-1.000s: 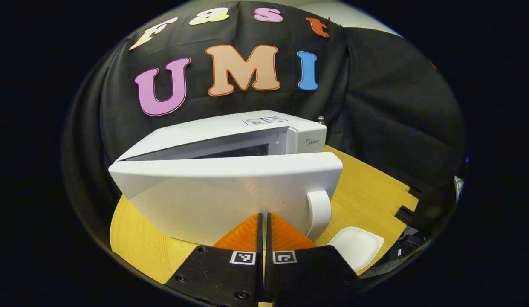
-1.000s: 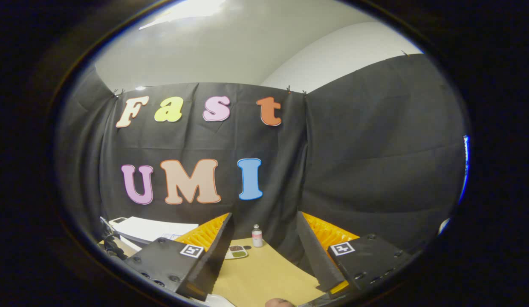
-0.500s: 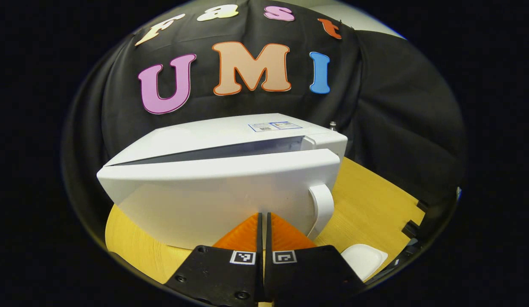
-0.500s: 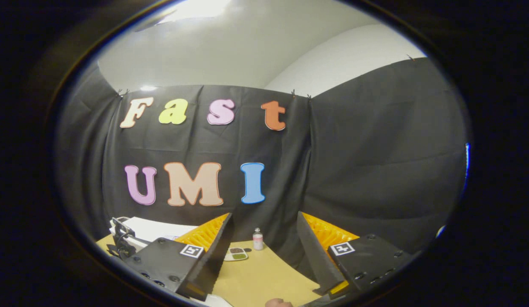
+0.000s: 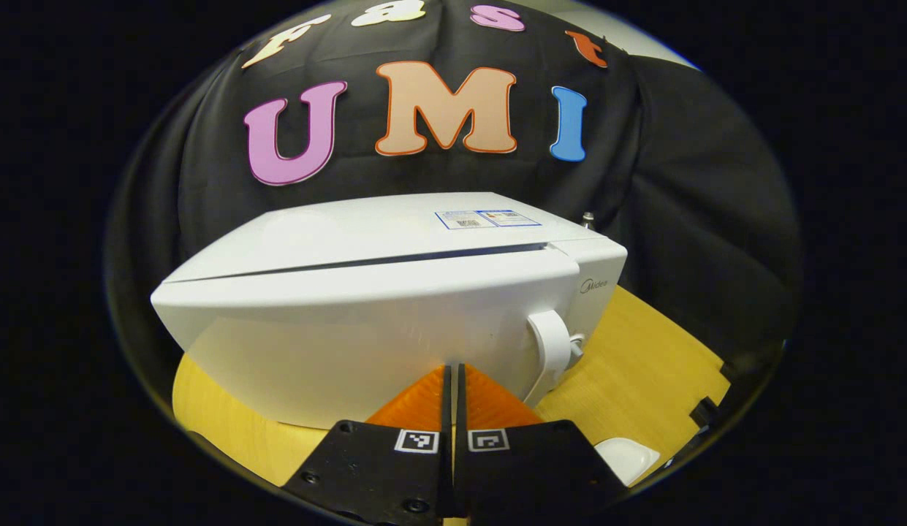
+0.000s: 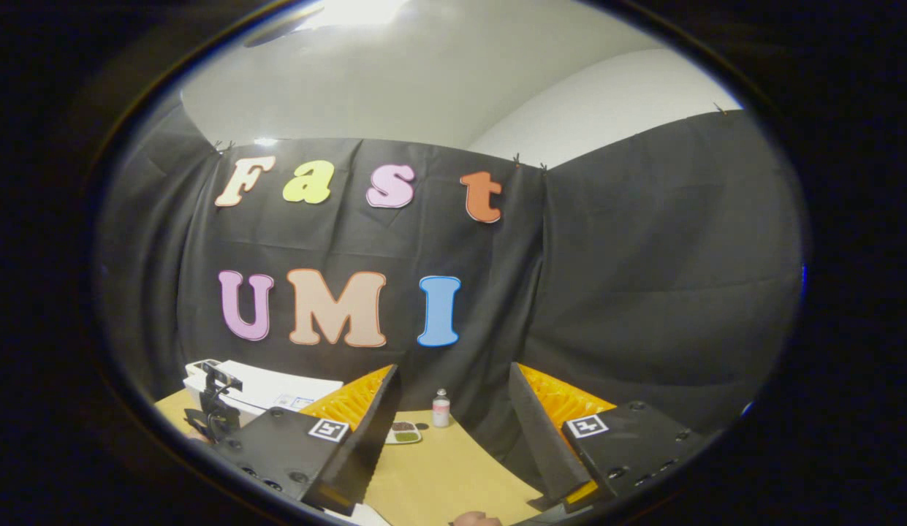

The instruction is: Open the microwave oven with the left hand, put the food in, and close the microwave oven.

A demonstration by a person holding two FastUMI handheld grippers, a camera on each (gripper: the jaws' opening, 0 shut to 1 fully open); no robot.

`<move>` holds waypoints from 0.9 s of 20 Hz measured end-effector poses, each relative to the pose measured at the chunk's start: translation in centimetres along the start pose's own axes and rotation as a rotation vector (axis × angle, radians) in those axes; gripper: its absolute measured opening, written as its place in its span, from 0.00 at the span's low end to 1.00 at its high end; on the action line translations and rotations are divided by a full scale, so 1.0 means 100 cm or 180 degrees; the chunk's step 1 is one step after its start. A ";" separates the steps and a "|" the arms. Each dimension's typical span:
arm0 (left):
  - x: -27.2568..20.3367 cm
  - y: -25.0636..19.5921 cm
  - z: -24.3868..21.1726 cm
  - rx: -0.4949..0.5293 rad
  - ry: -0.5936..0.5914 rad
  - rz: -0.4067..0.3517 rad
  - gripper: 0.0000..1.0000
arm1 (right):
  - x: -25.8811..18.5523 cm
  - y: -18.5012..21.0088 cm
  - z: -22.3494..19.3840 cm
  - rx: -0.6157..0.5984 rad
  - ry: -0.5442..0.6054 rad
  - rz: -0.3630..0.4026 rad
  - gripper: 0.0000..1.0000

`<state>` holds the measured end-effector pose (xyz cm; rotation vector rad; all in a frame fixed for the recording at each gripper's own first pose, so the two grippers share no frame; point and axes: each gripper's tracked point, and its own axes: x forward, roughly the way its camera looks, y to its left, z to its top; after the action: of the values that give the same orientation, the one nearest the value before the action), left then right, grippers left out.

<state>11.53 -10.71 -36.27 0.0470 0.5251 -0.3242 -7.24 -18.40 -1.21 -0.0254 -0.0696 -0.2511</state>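
The food was hidden inside the white microwave oven (image 5: 380,292), its door narrowed from ajar to a thin seam. The left gripper (image 5: 452,380), fingers pressed together, was set against the door. The right gripper (image 6: 453,409) was held spread above open table (image 6: 446,475).

Wooden table (image 5: 628,365), light yellow-tan top, inside the booth. White microwave oven (image 5: 365,292) stands on it. Near edge: a white dish (image 5: 628,456), partly cut off. Far side, by the cloth wall: a small bottle (image 6: 441,408), and beside it a shallow plate (image 6: 404,432) with dark contents.
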 end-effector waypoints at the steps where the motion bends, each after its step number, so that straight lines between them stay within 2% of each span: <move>1: 0.001 -0.001 0.001 -0.0001 0.0005 0.0002 0.00 | 0.001 0.000 -0.001 -0.0001 -0.0002 0.0006 0.87; 4: 0.007 -0.009 0.003 -0.0109 -0.0013 -0.0093 0.00 | 0.004 0.003 -0.001 -0.0016 0.0003 0.0029 0.87; 5: 0.012 -0.006 0.007 -0.0099 -0.0035 -0.0046 0.01 | 0.005 0.004 -0.002 -0.0017 0.0008 0.0046 0.87; 7: 0.016 -0.024 0.008 -0.0187 0.0023 -0.0272 0.01 | 0.008 0.010 -0.002 -0.0028 0.0021 0.0078 0.87; 8: 0.017 -0.029 0.006 -0.0061 0.0047 -0.0319 0.02 | 0.009 0.009 -0.002 -0.0044 0.0019 0.0084 0.87; 10: 0.019 -0.026 0.009 0.0114 -0.0044 -0.0265 0.02 | 0.010 0.010 -0.002 -0.0082 0.0005 0.0085 0.87; 15: 0.015 -0.023 0.007 0.0163 0.0007 -0.0241 0.01 | 0.013 0.017 -0.009 -0.0097 0.0035 0.0110 0.87; 16: 0.012 -0.019 0.010 0.0211 -0.0027 -0.0192 0.01 | 0.013 0.019 -0.011 -0.0087 0.0053 0.0128 0.92; 17: 0.008 -0.015 0.017 0.0252 -0.0099 -0.0137 0.01 | 0.013 0.021 -0.012 -0.0075 0.0064 0.0143 0.87; 18: 0.003 -0.012 0.022 0.0292 -0.0171 -0.0102 0.01 | 0.015 0.022 -0.013 -0.0063 0.0070 0.0157 0.87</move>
<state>12.51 -12.19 -34.44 0.1185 0.4580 -0.3799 -5.18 -16.66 -2.48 -0.0440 -0.0446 -0.2026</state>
